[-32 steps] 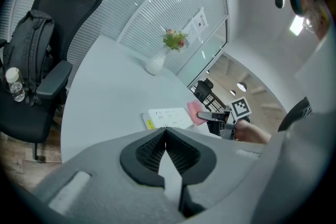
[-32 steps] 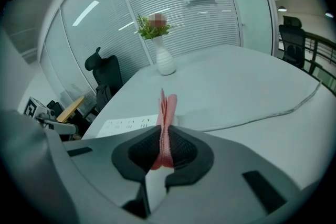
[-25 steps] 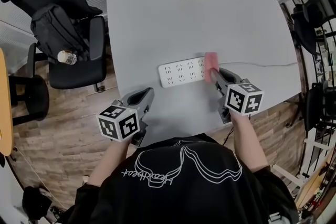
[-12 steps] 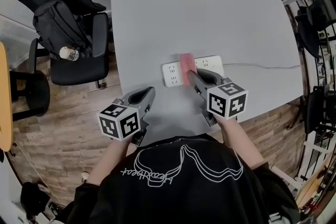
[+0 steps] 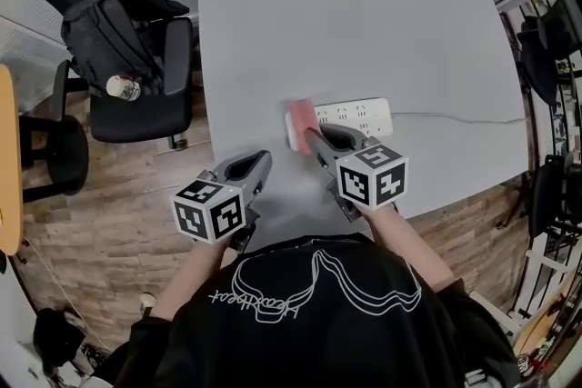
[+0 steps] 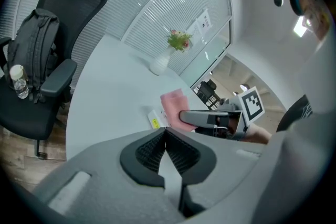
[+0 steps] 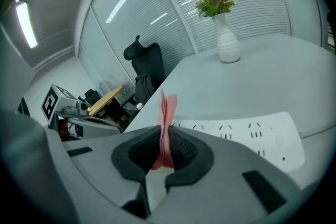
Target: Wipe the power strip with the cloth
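Head view: the power strip point(image 5: 359, 114) is lying at frame centre on the grey table point(image 5: 409, 32), its long axis running left to right, its cable point(image 5: 455, 116) trailing off to the right. The right gripper point(image 5: 314, 136) is reaching up from below and pressing the pink cloth point(image 5: 301, 116) onto the strip's left end. The left gripper point(image 5: 257, 161) is hovering lower left, apart from the strip and the farther of the two. The unwiped-looking run now lies to the right of the cloth, so I judge any return stroke is going rightward along the long axis.

Left gripper view: its jaws are resting closed together with nothing between them. The cloth point(image 6: 172, 102) is showing at centre frame, over the strip's end.

Right gripper view: the jaws are clenching a fold of the cloth point(image 7: 167, 113), which is standing upright; the strip point(image 7: 247, 134) is stretching to lower right.

Change: one second ago the cloth was sitting on the strip's right end, half a second ago near its middle; it is now reaching the left end, while the left gripper is keeping its place
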`<state>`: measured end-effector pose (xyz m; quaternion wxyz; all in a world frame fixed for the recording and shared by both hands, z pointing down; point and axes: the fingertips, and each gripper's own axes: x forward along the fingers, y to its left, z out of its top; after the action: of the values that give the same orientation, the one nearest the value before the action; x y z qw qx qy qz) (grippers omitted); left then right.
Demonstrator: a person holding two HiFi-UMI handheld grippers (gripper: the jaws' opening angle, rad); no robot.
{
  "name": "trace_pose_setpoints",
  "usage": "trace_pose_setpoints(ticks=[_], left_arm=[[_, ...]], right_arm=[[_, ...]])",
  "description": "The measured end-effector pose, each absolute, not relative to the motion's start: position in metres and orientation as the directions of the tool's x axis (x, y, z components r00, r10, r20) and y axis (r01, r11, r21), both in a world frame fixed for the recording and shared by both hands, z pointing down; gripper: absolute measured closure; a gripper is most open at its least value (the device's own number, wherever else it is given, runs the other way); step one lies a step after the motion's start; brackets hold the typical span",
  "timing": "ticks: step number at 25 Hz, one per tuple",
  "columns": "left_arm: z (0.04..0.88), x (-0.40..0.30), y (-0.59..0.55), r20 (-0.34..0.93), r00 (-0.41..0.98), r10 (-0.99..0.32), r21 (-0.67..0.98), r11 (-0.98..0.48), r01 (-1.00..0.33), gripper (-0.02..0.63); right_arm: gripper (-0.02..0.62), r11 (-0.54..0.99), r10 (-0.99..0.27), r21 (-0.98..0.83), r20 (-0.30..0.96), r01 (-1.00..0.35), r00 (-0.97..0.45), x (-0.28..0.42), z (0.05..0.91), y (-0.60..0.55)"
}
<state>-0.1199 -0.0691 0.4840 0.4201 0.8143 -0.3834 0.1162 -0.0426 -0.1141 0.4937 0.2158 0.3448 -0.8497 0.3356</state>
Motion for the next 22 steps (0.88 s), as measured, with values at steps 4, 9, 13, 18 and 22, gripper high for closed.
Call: trace_pose_setpoints(ticks=[4,9,13,18,22], left_arm=[[0.484,-0.119,-0.070,0.515,0.679,-0.523,0.594,-0.353,-0.723,0.594],[0.488,-0.117,-0.069,0.517,0.679,-0.522,0.598,-0.348,-0.722,0.594],[0.491,-0.119,-0.067,0.522,0.676,-0.520,0.599,-0.341,-0.725,0.594],[0.493,-0.120,-0.067,0.528,0.677,-0.513,0.598,-0.341,-0.726,0.594],[0.494,-0.120,-0.067,0.527,0.679,-0.511,0.601,-0.340,-0.723,0.594]], right_arm=[[0.552,0.544,-0.419,-0.424,0.611,-0.724,-0.672,-0.052,0.502,-0.111],[0.552,0.549,-0.406,-0.426,0.616,-0.719,-0.675,-0.056,0.509,-0.110],[0.552,0.551,-0.407,-0.421,0.619,-0.721,-0.672,-0.057,0.511,-0.110],[0.552,0.549,-0.414,-0.405,0.627,-0.731,-0.659,-0.055,0.514,-0.111],[0.551,0.540,-0.419,-0.405,0.631,-0.738,-0.653,-0.054,0.514,-0.111]])
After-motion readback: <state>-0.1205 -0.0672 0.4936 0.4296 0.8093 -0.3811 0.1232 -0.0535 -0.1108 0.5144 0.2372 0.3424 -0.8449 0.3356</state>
